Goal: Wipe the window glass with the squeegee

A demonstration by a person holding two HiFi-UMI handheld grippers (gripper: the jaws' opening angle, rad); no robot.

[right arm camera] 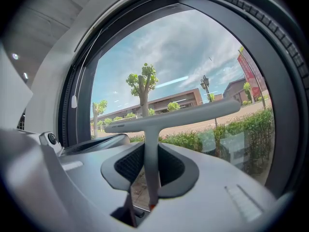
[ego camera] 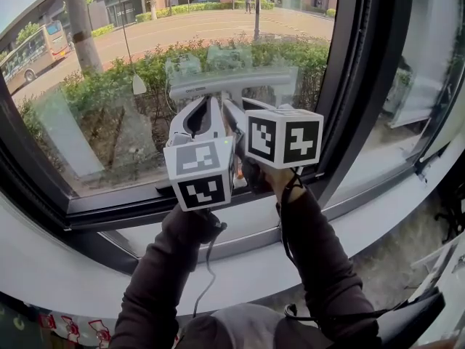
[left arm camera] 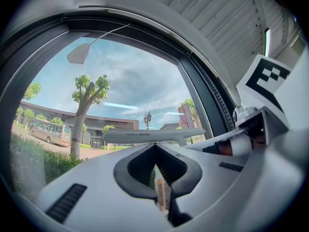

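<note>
The squeegee is pale grey and T-shaped, and its blade lies level against the lower part of the window glass. My right gripper is shut on the thin handle, which runs up between its jaws to the blade. My left gripper stands close beside it on the left, its jaws shut with nothing between them. In the left gripper view the blade shows just beyond the left gripper, with the right gripper's marker cube at the right.
A dark window frame rises at the right and runs along the bottom above a white sill. Beyond the glass are shrubs, a tree trunk, a road and a bus. A second pane lies to the right.
</note>
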